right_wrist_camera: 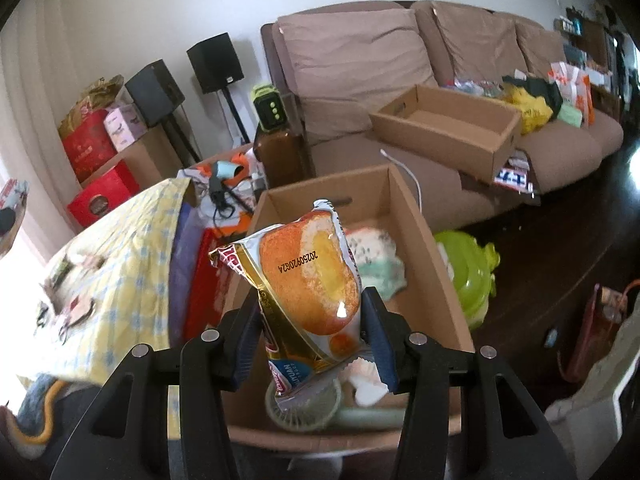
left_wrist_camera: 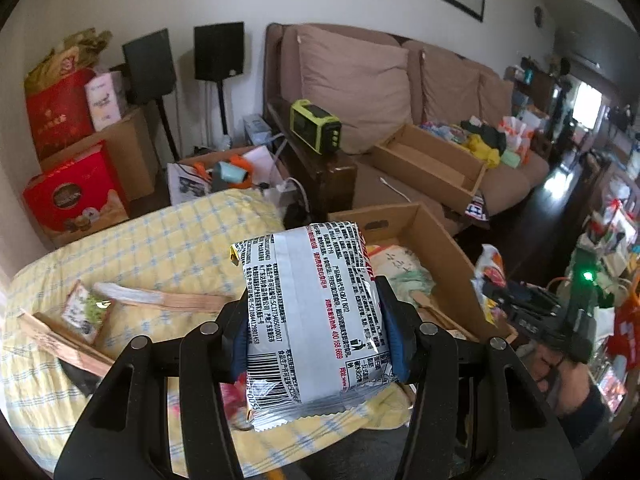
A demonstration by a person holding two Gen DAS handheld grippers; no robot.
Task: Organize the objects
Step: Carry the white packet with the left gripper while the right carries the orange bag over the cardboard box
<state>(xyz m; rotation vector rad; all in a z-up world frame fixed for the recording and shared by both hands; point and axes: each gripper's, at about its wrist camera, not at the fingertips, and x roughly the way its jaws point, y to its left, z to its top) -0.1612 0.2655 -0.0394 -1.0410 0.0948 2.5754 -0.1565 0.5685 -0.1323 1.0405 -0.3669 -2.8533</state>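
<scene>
My left gripper [left_wrist_camera: 318, 334] is shut on a silver snack packet [left_wrist_camera: 316, 312] with its printed back side and barcode facing me, held above the yellow checked cloth [left_wrist_camera: 152, 248] near an open cardboard box [left_wrist_camera: 448, 248]. In the right wrist view, my right gripper [right_wrist_camera: 310, 330] is shut on a cake packet [right_wrist_camera: 308, 284] that shows an orange cake picture; it hangs over the open cardboard box [right_wrist_camera: 436, 280]. That box holds a mint cloth item [right_wrist_camera: 380, 264] and a small pale green fan [right_wrist_camera: 304, 404]. The right gripper and a hand [left_wrist_camera: 560, 360] also show at the left view's right edge.
A brown sofa [right_wrist_camera: 440, 60] carries a second open cardboard box [right_wrist_camera: 444, 136] and loose bags. Wooden folding fans [left_wrist_camera: 168, 300] lie on the checked cloth. Red gift boxes [left_wrist_camera: 76, 196] and black speakers [left_wrist_camera: 218, 50] stand at the left wall. A green lidded container [right_wrist_camera: 468, 272] sits on the dark floor.
</scene>
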